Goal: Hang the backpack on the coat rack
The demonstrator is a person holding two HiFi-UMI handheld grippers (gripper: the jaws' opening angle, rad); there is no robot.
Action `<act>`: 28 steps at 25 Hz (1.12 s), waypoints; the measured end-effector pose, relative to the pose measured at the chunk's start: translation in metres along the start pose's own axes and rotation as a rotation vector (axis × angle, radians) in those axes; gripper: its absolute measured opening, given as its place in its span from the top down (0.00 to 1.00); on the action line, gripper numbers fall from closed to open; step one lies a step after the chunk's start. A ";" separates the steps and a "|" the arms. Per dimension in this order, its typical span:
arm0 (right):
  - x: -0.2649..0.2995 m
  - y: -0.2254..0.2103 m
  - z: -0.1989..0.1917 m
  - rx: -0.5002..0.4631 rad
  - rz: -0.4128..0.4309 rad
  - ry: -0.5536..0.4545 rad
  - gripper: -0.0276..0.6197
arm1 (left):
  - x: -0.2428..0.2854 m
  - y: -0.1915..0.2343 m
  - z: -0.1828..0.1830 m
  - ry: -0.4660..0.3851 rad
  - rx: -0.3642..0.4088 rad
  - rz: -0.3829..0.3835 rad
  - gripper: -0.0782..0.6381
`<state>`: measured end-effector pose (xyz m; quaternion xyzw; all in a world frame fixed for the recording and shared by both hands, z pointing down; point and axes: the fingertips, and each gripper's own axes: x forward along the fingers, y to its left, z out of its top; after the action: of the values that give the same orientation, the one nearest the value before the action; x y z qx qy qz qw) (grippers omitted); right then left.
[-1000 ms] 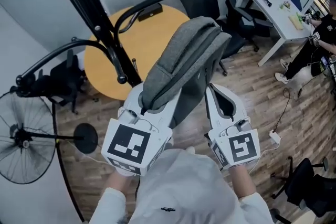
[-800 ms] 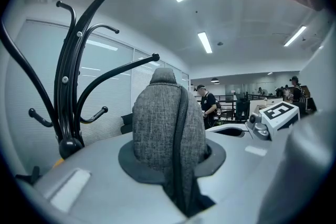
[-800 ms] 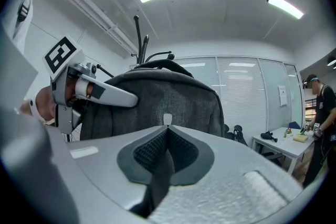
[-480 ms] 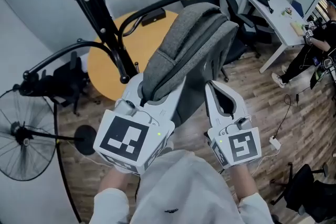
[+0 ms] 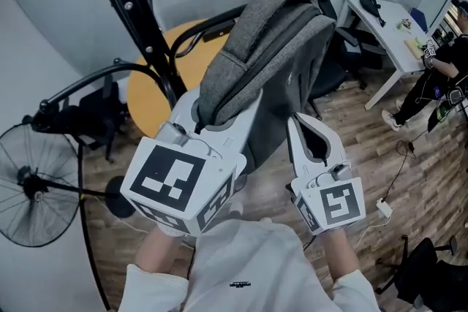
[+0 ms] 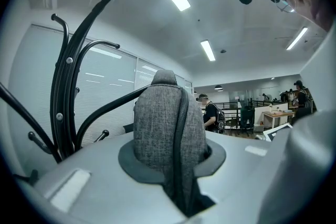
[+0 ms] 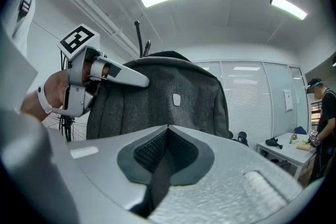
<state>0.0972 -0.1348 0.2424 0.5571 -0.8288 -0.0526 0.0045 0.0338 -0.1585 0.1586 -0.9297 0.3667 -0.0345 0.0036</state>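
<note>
In the head view, your left tongs (image 5: pixel 196 113) were clamped on one end of the grey backpack (image 5: pixel 270 47). The pack rose up and away from their tips, held well clear of the wooden floor (image 5: pixel 409 179). Your right tongs (image 5: pixel 301 129) sat just to the right of the left ones, under the pack's darker side. The black coat rack (image 5: pixel 139 18) stood ahead and to the left of the left tongs. One of its curved arms ran toward the far end of the pack, but I could not tell whether they touched. A fan (image 5: pixel 29 186) stood low on the far left.

In the left gripper view, grey fabric with a zip line filled the gap between the jaws, and both pads pressed into it. The rack's pole and hooks rose to the left of the tips, with one arm passing behind the pack.

In the right gripper view, your jaws were pinched together on a dark strap (image 7: pixel 157 176). The pack's broad grey face hung just beyond the tips, with the left tongs gripping its upper left edge.
</note>
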 end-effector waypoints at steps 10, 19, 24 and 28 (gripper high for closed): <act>0.004 -0.011 0.001 0.009 0.010 -0.012 0.95 | 0.008 0.017 -0.009 0.008 -0.058 0.084 0.75; 0.008 -0.010 -0.001 0.028 0.035 -0.019 0.95 | 0.005 0.025 -0.009 0.007 -0.121 0.131 0.74; 0.010 -0.009 -0.002 0.038 0.047 -0.021 0.95 | 0.001 0.034 -0.017 0.008 -0.189 0.158 0.74; 0.009 -0.009 -0.005 0.042 0.060 -0.014 0.95 | -0.002 0.036 -0.028 0.024 -0.203 0.196 0.74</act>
<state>0.1024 -0.1472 0.2460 0.5317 -0.8459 -0.0389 -0.0116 0.0062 -0.1833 0.1854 -0.8844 0.4575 -0.0080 -0.0918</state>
